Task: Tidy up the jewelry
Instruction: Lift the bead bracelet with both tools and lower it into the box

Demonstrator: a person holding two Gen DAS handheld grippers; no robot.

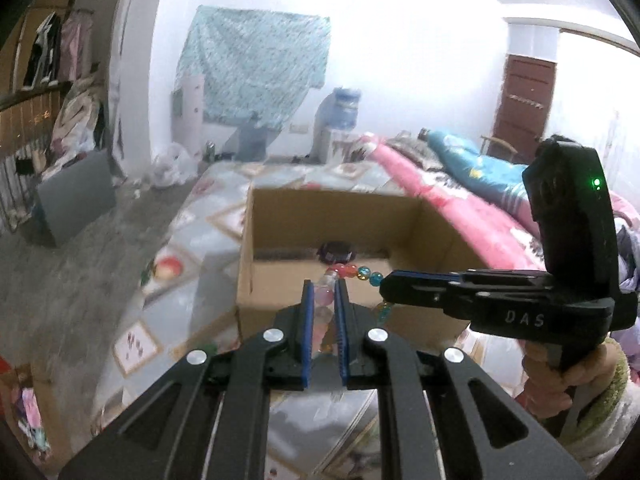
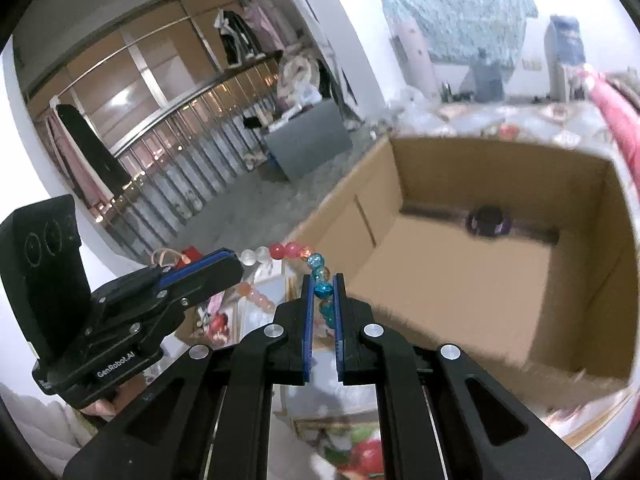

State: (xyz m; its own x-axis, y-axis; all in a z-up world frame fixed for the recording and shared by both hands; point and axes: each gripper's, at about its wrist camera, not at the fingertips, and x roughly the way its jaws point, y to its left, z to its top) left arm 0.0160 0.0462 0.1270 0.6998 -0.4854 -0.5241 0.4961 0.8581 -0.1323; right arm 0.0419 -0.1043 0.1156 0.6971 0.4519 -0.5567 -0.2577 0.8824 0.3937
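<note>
- The left gripper [image 1: 324,286] is pinching the pale pink stretch of a beaded bracelet [image 1: 352,276], jaws nearly together on the beads.
- The right gripper [image 2: 323,280] is clamping the blue beads, so the strand is hanging spread between both tools rather than bunching.
- Both are holding it just before the open cardboard box [image 2: 452,280], probably for dropping in beside the dark purple bracelet [image 2: 487,221] lying there.

Both claws, right claw [image 2: 324,280] and left claw [image 2: 236,266], pinch a beaded bracelet [image 2: 298,254] beside the cardboard box [image 2: 592,292].
</note>
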